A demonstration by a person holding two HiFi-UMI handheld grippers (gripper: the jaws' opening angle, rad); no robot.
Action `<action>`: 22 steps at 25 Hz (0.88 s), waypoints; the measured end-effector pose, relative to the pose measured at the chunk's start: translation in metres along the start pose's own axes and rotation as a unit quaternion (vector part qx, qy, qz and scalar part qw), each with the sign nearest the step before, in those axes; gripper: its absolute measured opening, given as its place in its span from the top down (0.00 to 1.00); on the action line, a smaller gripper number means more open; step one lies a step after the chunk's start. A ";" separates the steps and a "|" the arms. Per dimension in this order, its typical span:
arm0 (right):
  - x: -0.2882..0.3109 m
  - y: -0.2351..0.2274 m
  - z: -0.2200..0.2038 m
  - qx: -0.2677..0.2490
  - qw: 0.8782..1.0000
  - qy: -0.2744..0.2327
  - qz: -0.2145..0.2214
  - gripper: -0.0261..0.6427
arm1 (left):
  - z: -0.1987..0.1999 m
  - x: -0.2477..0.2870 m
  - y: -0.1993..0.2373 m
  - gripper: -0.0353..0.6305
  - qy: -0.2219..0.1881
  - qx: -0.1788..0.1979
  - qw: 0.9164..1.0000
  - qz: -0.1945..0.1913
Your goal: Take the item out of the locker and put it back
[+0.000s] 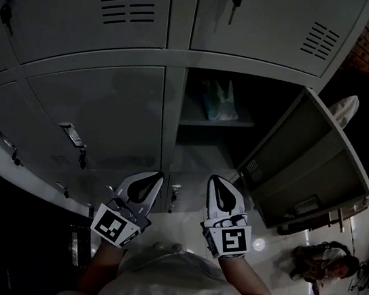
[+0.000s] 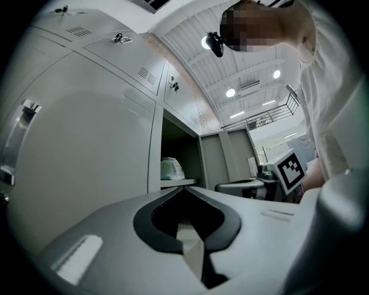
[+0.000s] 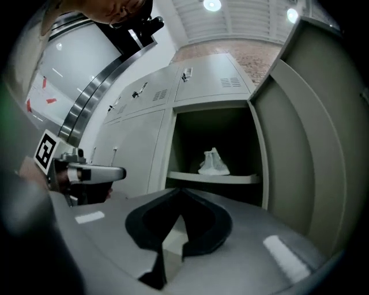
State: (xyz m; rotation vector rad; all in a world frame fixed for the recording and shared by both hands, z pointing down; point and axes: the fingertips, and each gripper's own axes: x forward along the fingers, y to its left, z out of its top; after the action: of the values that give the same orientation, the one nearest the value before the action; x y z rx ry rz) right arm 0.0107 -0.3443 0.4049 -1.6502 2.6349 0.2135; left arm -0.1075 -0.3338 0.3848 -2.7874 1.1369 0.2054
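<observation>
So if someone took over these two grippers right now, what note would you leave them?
Left gripper: shut, empty.
Right gripper: shut, empty, pointing at the open locker.
Bag: on the locker's shelf, clear of both grippers.
Done: door stands open.
Left: lift the bag out and put it back; whether that already happened, the pictures don't show.

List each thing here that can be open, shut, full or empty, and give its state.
Locker door: swung open.
Bag: on the shelf inside, untouched.
Left gripper: shut, empty.
Right gripper: shut, empty.
Neighbouring locker: closed.
</observation>
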 end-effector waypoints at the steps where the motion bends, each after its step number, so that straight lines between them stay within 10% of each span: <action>1: -0.006 0.008 -0.003 0.000 1.000 0.006 0.001 0.97 | 0.001 -0.003 -0.004 0.99 -0.001 -0.003 1.000 -0.003; 22: -0.219 0.073 0.004 0.011 0.997 0.017 0.074 0.97 | -0.005 -0.107 -0.207 0.99 0.004 -0.024 0.998 0.051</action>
State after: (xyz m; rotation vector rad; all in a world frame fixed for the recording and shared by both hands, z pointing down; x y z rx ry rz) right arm 0.0412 -0.1163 0.4294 -1.4666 2.7761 0.1595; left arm -0.0371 -0.1145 0.4211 -2.7756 1.2935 0.2345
